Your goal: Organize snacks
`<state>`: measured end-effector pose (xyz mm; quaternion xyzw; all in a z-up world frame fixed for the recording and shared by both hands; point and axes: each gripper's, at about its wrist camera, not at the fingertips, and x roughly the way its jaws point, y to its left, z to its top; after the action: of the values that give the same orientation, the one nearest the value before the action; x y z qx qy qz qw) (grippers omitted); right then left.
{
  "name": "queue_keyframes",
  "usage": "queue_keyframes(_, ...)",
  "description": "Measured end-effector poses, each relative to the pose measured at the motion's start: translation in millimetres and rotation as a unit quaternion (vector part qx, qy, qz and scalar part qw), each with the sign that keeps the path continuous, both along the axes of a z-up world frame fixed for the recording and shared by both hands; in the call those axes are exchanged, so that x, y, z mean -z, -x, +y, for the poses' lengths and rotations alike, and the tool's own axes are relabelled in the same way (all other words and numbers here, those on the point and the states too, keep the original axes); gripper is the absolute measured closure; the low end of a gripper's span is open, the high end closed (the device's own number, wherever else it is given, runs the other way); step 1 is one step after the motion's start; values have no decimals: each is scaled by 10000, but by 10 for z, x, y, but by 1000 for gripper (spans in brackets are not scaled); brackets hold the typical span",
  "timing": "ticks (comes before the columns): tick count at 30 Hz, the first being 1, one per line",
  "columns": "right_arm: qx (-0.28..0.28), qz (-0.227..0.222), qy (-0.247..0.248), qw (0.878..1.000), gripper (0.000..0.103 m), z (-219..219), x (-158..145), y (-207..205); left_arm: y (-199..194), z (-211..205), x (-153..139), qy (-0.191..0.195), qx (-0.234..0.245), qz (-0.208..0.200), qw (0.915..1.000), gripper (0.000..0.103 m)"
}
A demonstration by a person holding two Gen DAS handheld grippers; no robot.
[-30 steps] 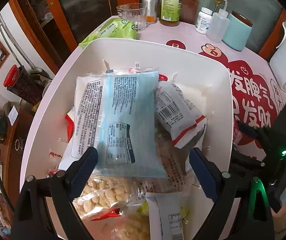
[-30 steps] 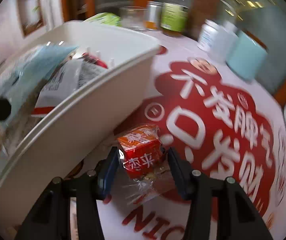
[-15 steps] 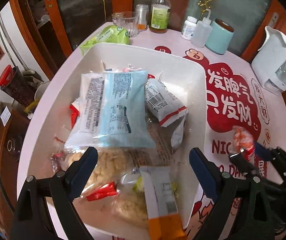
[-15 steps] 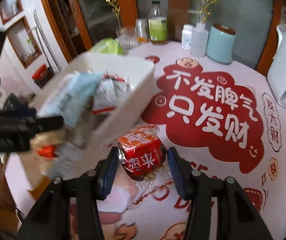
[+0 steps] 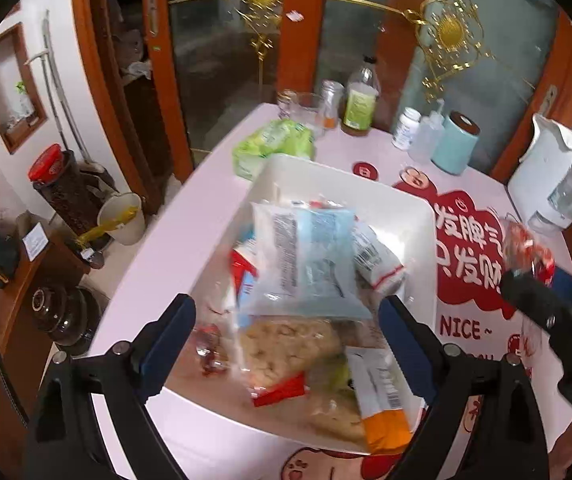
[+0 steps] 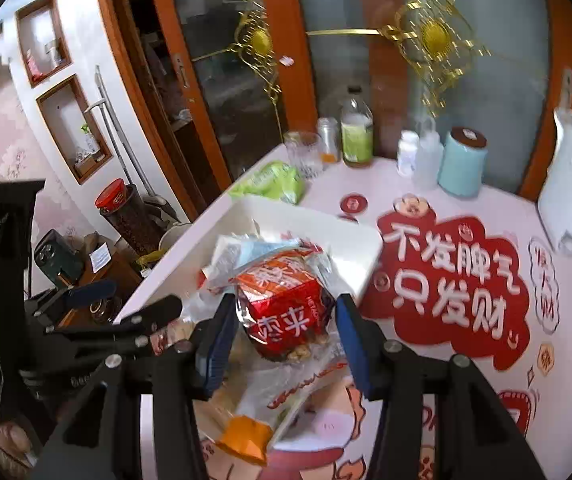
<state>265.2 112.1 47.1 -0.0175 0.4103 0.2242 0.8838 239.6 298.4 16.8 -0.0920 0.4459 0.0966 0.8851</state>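
Observation:
A white bin [image 5: 365,178] on the pink table holds several snack packets: a pale blue one [image 5: 313,264] on top, a white one with a red stripe [image 5: 377,260], a clear bag of puffs [image 5: 286,348] and an orange-ended sachet [image 5: 381,400]. My left gripper [image 5: 286,320] hovers open above the bin's near side, nothing between its pads. My right gripper [image 6: 286,316] is shut on a red snack packet [image 6: 286,304], held in the air over the bin [image 6: 325,216]. In the left wrist view the red packet [image 5: 525,248] shows at the right, beyond the bin's right rim.
At the table's far end stand a green bag [image 5: 274,148], a glass [image 5: 301,106], a bottle [image 5: 359,104], a pill bottle [image 5: 405,128], a teal canister [image 5: 455,142] and a white kettle [image 5: 553,184]. The table's left edge drops to cluttered low furniture.
My right gripper lifted the red packet off the table and carried it up toward the bin. My left gripper drew back and up from the bin, still open.

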Motion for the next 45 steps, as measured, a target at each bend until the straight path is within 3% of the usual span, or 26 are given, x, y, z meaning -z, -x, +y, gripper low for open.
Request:
queue_keyframes(5,17,-71,321,9995,52,277,56,-135,78,208,-40,-123,-262,-100,9995,11)
queue_keyframes(10,-35,88,569,9983,50,423,315,-254,104,340,41,-74,-390,-16,9992,11)
queue_keyframes(12,-141,227,517,9983,46,456,388,-257,108,355,75,-65,-390,23,9992,11)
queue_keyframes(14,-170,183,521,9983,33,475,407,-233,111,357,116,-21,-369,78,9993,11)
queue_keyframes(21,2,28,683,9977,33,441,321,-97,125,287,101,18,-173,69,9998,11)
queue_keyframes(28,156,-17,831,9964,33,170,221,163,226,117,-8,-22,177,-34,9998,11)
queue_keyframes(34,454,-285,884,9946,33,-179,-47,471,381,-102,-85,-5,534,-108,9985,11)
queue_keyframes(38,719,-389,828,9932,33,-479,-232,726,472,-354,-135,-11,881,-123,9960,11)
queue_keyframes(45,1071,-499,1241,9852,33,-1103,-449,1230,659,-979,-270,-36,1573,-121,9875,11)
